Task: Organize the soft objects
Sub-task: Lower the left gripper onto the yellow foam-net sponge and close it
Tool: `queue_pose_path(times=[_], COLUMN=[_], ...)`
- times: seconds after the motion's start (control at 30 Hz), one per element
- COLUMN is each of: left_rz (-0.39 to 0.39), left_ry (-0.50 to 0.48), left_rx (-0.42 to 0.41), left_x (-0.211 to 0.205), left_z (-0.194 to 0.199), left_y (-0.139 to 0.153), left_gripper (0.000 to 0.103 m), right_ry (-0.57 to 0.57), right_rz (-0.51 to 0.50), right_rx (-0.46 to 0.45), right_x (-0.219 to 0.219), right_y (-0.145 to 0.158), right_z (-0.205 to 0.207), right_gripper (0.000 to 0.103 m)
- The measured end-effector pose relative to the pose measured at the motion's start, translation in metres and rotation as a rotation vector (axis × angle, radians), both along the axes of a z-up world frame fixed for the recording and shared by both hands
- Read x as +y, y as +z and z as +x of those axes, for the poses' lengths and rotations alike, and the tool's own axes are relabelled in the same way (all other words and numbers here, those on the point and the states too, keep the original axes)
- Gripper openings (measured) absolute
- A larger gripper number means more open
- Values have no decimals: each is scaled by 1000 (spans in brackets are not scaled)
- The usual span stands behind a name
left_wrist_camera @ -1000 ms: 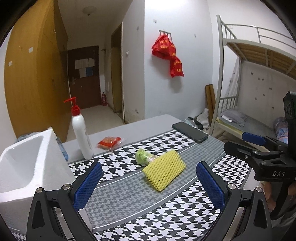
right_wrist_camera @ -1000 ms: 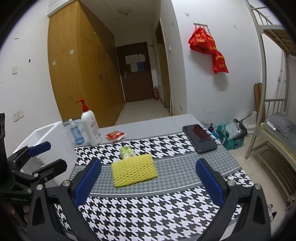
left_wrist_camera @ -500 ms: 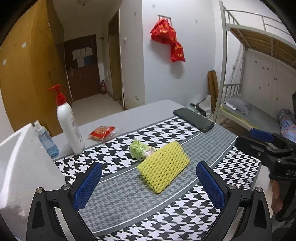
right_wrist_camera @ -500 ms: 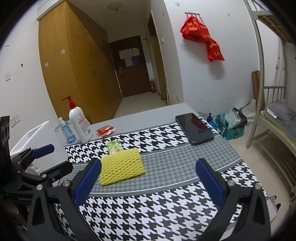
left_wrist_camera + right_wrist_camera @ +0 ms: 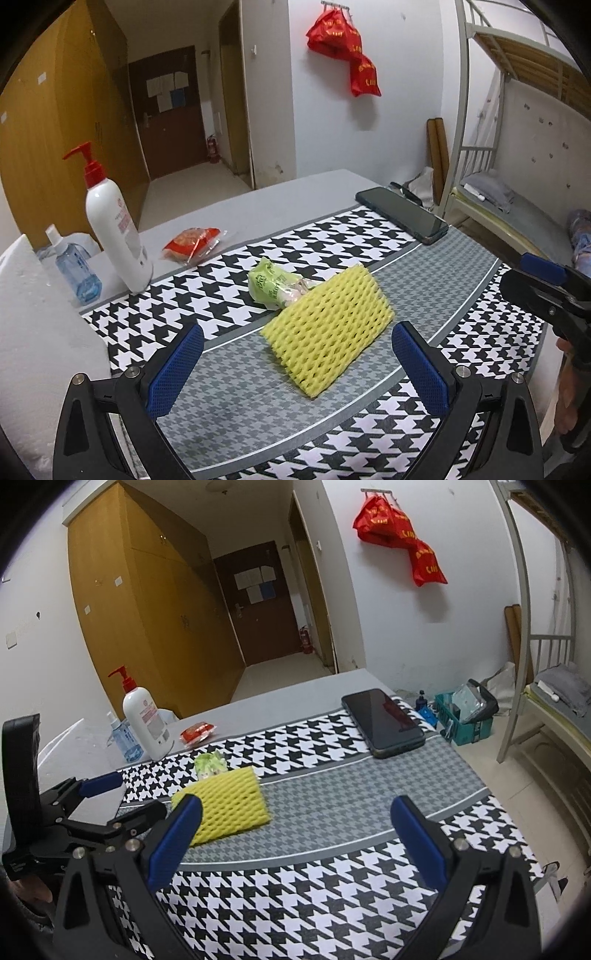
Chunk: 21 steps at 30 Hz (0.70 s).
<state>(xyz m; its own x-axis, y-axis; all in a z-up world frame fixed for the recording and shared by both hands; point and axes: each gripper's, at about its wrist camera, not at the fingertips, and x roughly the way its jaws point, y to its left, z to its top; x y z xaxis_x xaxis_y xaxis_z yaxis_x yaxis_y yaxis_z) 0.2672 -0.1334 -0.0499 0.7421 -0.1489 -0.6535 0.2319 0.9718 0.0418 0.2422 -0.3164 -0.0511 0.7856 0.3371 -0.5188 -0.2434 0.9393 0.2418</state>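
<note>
In the left wrist view, the left gripper (image 5: 293,363) has come closer to the yellow foam net (image 5: 328,329) than a second ago, so the net looks larger and the white foam box (image 5: 44,350) has slid toward the 9 o'clock edge; its blue fingers (image 5: 173,371) are spread wide and grasp nothing. The net is a flat yellow mesh sleeve lying on the grey band of the houndstooth tabletop (image 5: 229,398), its long axis running from 7 to 1 o'clock, and a green packet (image 5: 271,284) touches its far edge at 11 o'clock. The right gripper (image 5: 543,284) shows at 3 o'clock. In the right wrist view, the right gripper (image 5: 295,843) has swung to the right since then, leaving the net (image 5: 227,805) at 10 o'clock, partly behind its left finger, long axis running roughly 8 to 2 o'clock. Its fingers (image 5: 417,843) are also spread apart and empty, and the left gripper (image 5: 122,797) sits at 9 o'clock beside the net.
</note>
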Motion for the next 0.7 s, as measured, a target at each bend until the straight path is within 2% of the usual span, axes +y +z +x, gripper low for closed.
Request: queue_pose_path(times=[0.43, 0.7], left_rz=[10, -52], left_ry=[-11, -15], left_rx=[52, 73], left_x=[-17, -8], left_z=[20, 32], left_y=[-19, -31], left_gripper=[102, 102], right_ry=[7, 19], right_rz=[-1, -21], right_rx=[37, 52], right_x=[-12, -7], right_y=[-12, -15], right_z=[12, 13], right_gripper=[103, 103])
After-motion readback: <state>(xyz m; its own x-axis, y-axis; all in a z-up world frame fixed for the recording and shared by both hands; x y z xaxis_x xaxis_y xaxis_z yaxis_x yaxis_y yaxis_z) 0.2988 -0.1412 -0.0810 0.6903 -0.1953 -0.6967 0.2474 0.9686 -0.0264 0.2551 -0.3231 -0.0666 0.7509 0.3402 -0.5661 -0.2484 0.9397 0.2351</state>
